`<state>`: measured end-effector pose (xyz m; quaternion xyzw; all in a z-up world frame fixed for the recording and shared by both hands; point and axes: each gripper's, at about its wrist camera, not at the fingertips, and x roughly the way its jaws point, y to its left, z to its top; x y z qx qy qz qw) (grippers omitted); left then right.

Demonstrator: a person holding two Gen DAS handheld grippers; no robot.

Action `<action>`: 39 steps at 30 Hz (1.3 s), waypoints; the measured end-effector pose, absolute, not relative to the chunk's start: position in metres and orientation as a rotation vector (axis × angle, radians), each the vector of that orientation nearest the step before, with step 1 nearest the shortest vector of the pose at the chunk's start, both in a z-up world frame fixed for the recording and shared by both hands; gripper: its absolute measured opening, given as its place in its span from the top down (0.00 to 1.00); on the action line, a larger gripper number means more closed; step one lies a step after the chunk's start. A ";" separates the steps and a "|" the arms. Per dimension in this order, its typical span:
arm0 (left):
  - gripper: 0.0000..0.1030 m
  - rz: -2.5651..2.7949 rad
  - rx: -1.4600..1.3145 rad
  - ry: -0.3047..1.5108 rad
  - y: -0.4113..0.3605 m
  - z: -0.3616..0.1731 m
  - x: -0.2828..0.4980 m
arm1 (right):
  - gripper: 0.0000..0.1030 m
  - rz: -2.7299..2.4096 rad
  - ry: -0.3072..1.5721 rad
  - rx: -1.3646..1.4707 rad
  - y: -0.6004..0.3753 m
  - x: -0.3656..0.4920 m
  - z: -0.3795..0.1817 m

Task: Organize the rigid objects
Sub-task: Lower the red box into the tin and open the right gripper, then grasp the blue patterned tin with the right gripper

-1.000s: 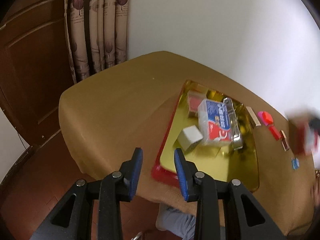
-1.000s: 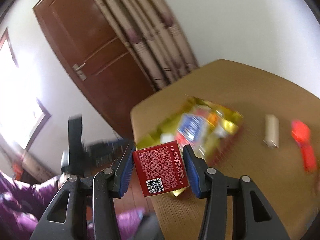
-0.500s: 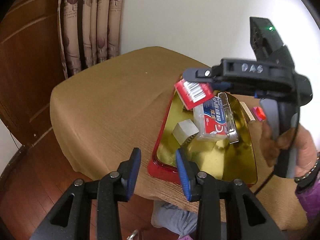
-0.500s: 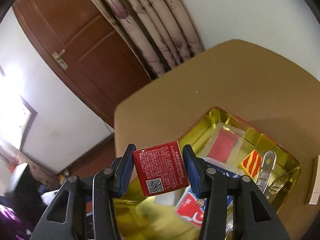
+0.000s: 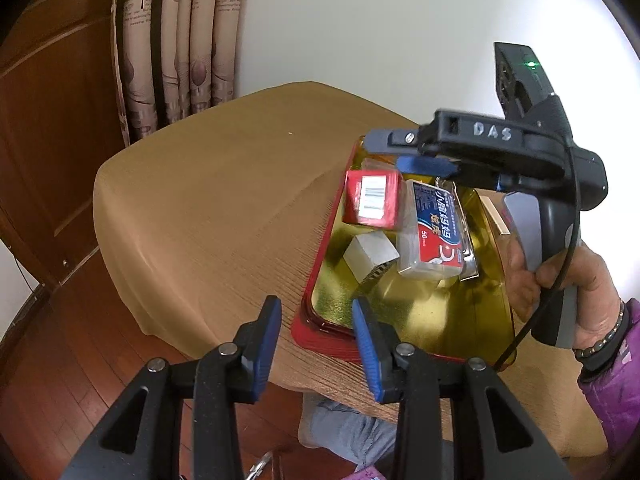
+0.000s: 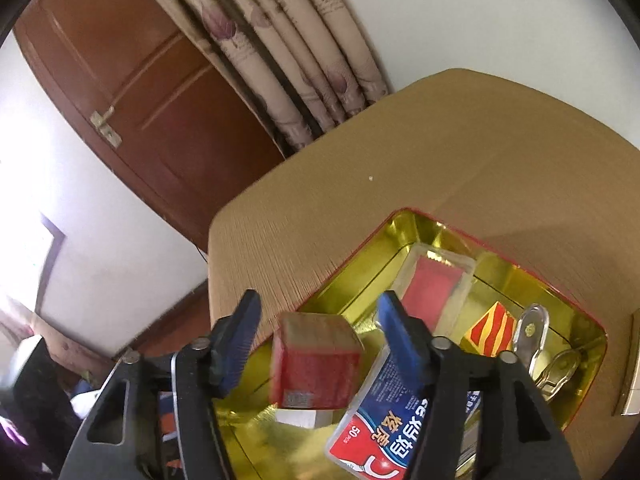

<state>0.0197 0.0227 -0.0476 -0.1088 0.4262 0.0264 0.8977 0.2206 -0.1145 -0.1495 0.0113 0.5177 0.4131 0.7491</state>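
Red box (image 6: 316,364) sits blurred between the right gripper (image 6: 316,340) jaws, pads clear of it; jaws have just been opening, angled down over the gold tray (image 6: 348,276). Tray holds a floss-pick case (image 5: 436,228), grey block (image 5: 370,256), clear-cased red card (image 6: 436,284). Left gripper (image 5: 316,320) spread, empty, at the tray's near corner.
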 end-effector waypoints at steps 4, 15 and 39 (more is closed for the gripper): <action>0.63 0.058 -0.211 0.879 0.022 -0.048 0.020 | 0.40 0.888 1.038 0.084 -0.137 0.207 -0.127; 0.63 0.068 -0.138 0.835 0.008 -0.040 0.012 | 0.39 0.378 0.888 -0.046 -0.324 0.081 -0.091; 0.63 -0.198 0.122 0.817 -0.161 -0.005 0.022 | 0.69 -0.043 0.999 -0.042 -0.506 0.091 -0.104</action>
